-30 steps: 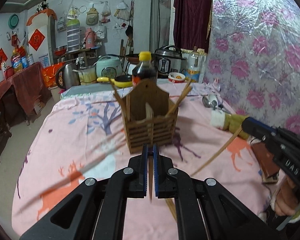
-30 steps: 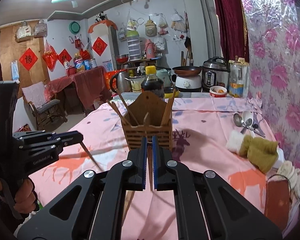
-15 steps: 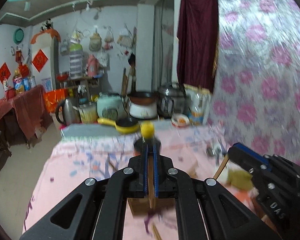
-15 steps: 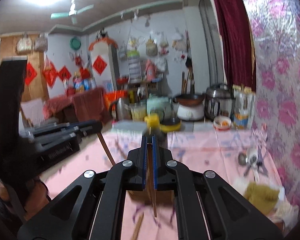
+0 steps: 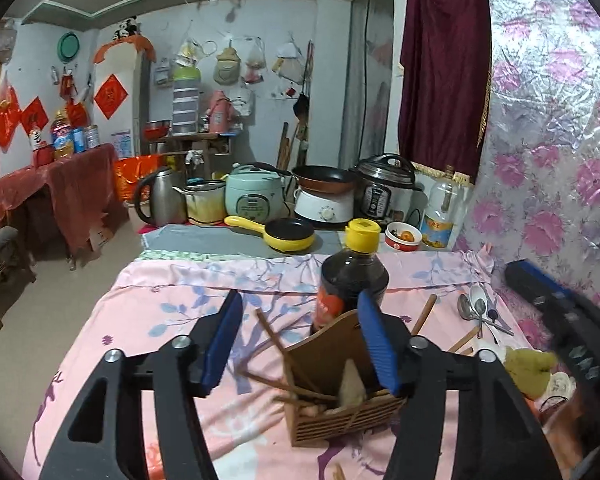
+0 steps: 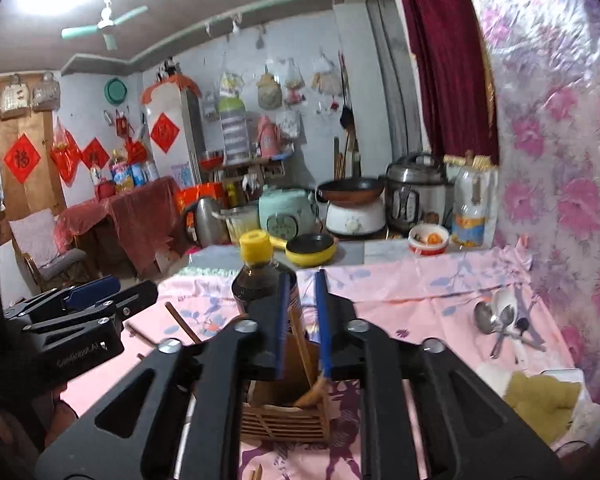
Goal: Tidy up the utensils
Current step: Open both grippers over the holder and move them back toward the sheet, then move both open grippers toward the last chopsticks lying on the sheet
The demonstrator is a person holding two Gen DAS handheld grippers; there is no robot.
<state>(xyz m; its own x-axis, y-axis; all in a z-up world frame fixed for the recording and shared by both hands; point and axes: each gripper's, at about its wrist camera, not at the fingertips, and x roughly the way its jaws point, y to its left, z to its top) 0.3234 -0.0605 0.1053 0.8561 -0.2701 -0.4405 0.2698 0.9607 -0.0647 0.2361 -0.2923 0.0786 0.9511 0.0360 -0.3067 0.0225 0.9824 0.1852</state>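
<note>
The wooden utensil holder (image 5: 342, 412) stands on the pink tabletop (image 5: 172, 320), directly below both grippers, with 1 dark sauce bottle (image 5: 350, 280) with a yellow cap just behind it. Several brown chopsticks (image 5: 278, 346) lean out of the holder at different angles; their exact count cannot be told, since blur and the fingers cover some. 1 more chopstick (image 5: 424, 314) sticks up on the holder's right side in the left wrist view.

The left gripper (image 5: 302, 340) hangs over the holder with its 2 blue pads wide apart and its jaws opening; nothing is pressed between them, though the holder and chopsticks show through the gap. The right gripper (image 6: 302, 324) has a narrower gap and its jaws are opening too; 1 chopstick (image 6: 302, 338) stands between the pads, seemingly free of them.

Further right on the tabletop lie 3 spoons (image 6: 500, 316) in a loose bunch, and near them 1 olive-green cloth (image 6: 542, 400). Along the far edge sit 1 small yellow pan (image 5: 288, 234), 1 steel kettle (image 5: 160, 196), 2 rice cookers, 1 of them pale green (image 5: 254, 196), and 1 red-rimmed bowl (image 5: 402, 236)
</note>
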